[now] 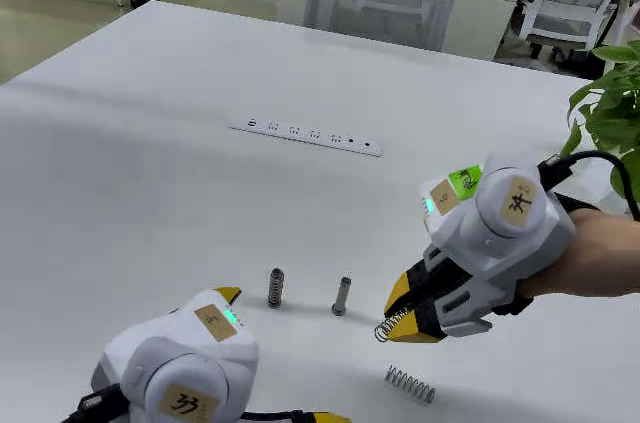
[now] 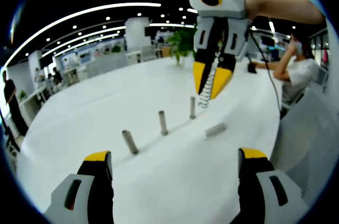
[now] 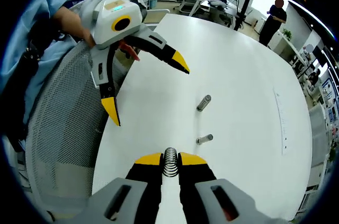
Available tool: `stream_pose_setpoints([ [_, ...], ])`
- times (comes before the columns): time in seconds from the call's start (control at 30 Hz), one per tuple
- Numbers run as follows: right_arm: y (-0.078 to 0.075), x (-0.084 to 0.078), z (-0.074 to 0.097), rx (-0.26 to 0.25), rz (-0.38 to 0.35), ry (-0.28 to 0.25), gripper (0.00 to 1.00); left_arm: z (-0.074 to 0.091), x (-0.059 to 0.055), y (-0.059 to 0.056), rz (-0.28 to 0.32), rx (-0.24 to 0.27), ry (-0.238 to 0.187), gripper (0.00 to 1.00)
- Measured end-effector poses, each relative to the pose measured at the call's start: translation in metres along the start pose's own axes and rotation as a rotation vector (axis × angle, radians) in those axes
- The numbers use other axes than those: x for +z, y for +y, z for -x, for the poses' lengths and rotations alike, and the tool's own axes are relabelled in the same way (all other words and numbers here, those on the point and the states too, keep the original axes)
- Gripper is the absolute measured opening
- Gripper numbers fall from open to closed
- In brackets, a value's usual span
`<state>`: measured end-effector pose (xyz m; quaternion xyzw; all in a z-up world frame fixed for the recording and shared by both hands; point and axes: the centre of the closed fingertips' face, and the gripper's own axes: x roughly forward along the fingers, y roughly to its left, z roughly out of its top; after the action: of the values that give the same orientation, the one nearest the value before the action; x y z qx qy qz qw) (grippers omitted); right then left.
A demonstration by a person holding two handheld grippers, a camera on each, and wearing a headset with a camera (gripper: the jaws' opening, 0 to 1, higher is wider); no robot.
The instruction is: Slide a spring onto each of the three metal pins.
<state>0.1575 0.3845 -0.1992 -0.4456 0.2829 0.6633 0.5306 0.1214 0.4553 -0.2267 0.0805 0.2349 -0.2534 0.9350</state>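
The right tool (image 1: 405, 317) is clamped on a spring (image 2: 207, 87) near its upper end. The spring hangs close to upright with its long axis slanting a little. Its free end points down at the white tabletop (image 1: 150, 143), just beside the top of the nearest pin (image 2: 192, 107). Two more pins stand in the same row: a bare middle pin (image 2: 163, 122) and a far pin (image 2: 130, 142) that already wears a spring. The left tool (image 2: 175, 156) hovers low, jaws wide apart, holding nothing. A loose spring (image 1: 410, 384) lies flat on the tabletop near the right tool.

Likely risks: the slanted free end could catch a coil on the pin's rim and buckle or flick out of the grip, or it could miss and slide down beside the pin. Whether the pins are fixed cannot be told, so a sideways nudge might tip one.
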Motion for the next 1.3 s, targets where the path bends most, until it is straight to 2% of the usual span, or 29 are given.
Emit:
stream_pose_setpoints([
  [0.07,-0.009,0.000,0.001,-0.016,0.009,0.008,0.12,0.001,0.000,0.003,0.007,0.011,-0.003,1.00],
  [0.27,-0.032,0.005,0.001,-0.010,0.046,0.042,0.12,0.000,-0.002,0.007,0.020,0.024,0.002,1.00],
  [0.43,-0.043,0.012,-0.004,0.001,0.080,0.057,0.12,-0.001,-0.003,0.007,0.027,0.018,0.005,1.00],
  [0.53,-0.049,0.012,-0.011,0.014,0.135,0.097,0.12,-0.001,-0.005,0.007,0.028,0.016,0.011,1.00],
  [0.73,-0.056,0.017,-0.021,0.033,0.162,0.113,0.12,0.000,-0.006,0.011,0.040,0.030,0.016,1.00],
  [0.8,-0.058,0.015,-0.024,0.040,0.178,0.131,0.13,0.001,-0.004,0.015,0.066,0.038,0.000,1.00],
  [0.93,-0.060,0.014,-0.029,0.055,0.194,0.149,0.13,0.002,-0.005,0.022,0.112,0.058,-0.004,1.00],
  [1.1,-0.059,0.011,-0.034,0.071,0.217,0.171,0.13,0.002,-0.007,0.024,0.126,0.068,-0.001,1.00],
  [1.3,-0.060,0.012,-0.039,0.076,0.236,0.184,0.13,0.002,-0.008,0.024,0.111,0.068,0.011,0.98],
])
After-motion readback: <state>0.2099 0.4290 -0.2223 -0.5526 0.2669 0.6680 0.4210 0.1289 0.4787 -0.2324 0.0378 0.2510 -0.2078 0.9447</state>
